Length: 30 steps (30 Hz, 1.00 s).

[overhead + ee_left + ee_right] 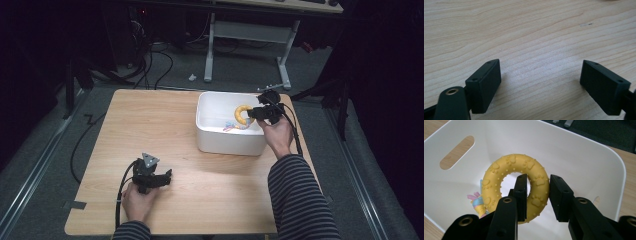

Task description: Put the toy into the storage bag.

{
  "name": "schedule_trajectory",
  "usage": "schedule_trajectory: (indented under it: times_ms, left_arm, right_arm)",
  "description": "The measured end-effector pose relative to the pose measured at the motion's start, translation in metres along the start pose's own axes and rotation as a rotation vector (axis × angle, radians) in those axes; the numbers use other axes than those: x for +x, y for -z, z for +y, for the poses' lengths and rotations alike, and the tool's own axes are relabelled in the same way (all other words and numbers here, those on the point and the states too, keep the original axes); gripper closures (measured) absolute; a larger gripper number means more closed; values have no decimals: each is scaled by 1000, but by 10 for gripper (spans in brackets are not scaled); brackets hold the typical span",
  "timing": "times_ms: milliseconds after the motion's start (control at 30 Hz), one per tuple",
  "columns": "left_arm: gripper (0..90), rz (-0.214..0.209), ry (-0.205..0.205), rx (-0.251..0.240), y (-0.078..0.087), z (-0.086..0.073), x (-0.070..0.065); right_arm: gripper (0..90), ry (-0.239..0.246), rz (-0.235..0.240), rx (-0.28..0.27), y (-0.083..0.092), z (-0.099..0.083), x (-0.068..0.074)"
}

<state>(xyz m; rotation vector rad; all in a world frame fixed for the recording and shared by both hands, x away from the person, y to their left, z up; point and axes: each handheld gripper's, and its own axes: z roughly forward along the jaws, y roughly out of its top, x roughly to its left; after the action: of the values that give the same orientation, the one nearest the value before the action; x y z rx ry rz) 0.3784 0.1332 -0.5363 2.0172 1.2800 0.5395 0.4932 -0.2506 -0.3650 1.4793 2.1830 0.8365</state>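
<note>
Holding the yellow ring toy (517, 185) inside the white bin (584, 155), the right gripper (538, 195) clamps it, probably lifting next; the left gripper (541, 82) rests wide open.

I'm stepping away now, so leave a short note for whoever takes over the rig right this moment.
Right gripper: jaws shut on the yellow ring toy, one jaw through its hole, held over the inside of the white bin.
Left gripper: jaws open, holding nothing, over bare table near the front left.
A pastel toy lies in the bin beside the ring.
Whether the ring is going in or coming out cannot be told; no other toys lie on the table.
</note>
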Motion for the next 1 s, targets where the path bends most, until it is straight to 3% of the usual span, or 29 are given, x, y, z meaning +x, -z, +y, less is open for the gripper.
schedule_trajectory:
  times_ms: [400,800,1000]
  left_arm:
    - [173,0,0,0,0,0,0]
    - [174,0,1,0,0,0,0]
    - [175,-1,1,-1,0,0,0]
  right_arm:
    - [689,17,-2,55,-14,-11,2]
    - [689,57,20,84,-12,-19,7]
    - [688,53,28,95,-12,-24,8]
